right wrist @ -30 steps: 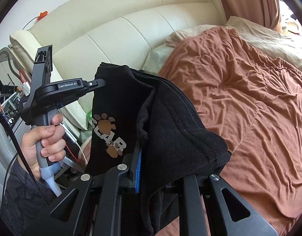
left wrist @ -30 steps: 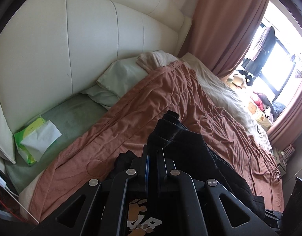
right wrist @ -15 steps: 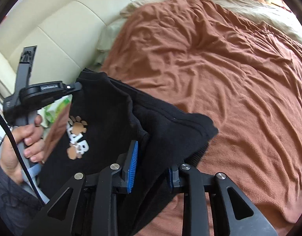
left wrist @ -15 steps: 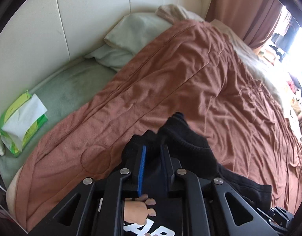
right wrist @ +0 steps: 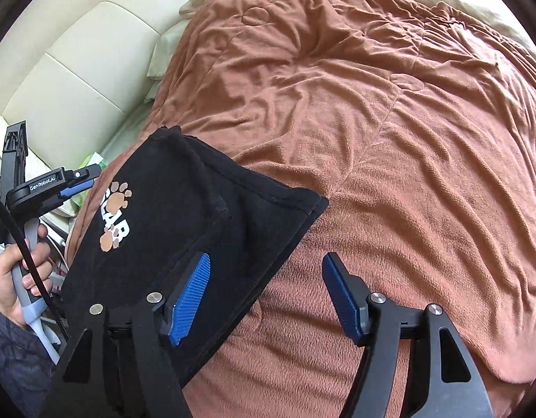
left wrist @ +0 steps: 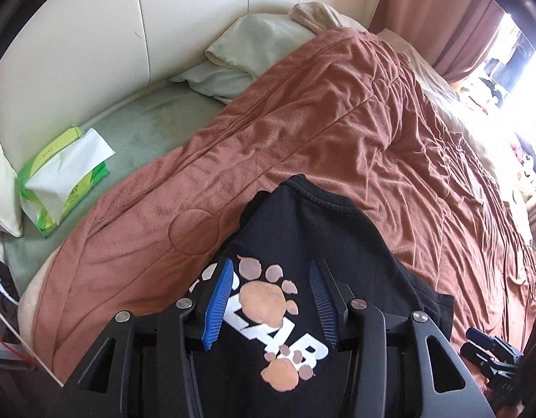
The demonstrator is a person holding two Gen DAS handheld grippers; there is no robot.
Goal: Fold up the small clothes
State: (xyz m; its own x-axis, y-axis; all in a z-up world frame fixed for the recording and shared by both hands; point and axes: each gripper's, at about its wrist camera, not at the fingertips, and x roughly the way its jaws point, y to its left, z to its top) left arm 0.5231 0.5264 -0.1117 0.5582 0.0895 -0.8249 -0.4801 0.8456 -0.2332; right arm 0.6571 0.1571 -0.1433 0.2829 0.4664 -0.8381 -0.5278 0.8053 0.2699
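A small black garment (left wrist: 320, 230) with a tan paw print and white letters lies folded on the brown blanket (right wrist: 390, 122). My left gripper (left wrist: 269, 289) hovers over its printed part. Its jaws are opening, the cloth shows between the blue pads (left wrist: 217, 299), and neither pad presses it. My right gripper (right wrist: 267, 261) stands over the garment's (right wrist: 198, 202) right edge. Its jaws are opening too. One pad (right wrist: 189, 296) is above the black cloth, the other above bare blanket. In the right wrist view the left gripper (right wrist: 76, 183) sits at the garment's far left corner, held by a hand (right wrist: 13, 278).
A green tissue pack (left wrist: 62, 181) lies on the pale green sheet at the left. Pale pillows (left wrist: 247, 52) lean on the cream padded headboard (left wrist: 163, 17). A brown curtain (left wrist: 442, 17) hangs at the far right. Cables run along the bed's left edge.
Both grippers came down to the bed with the black garment pinched in them. Their jaws then spread and let go, and the garment now lies flat on the blanket.
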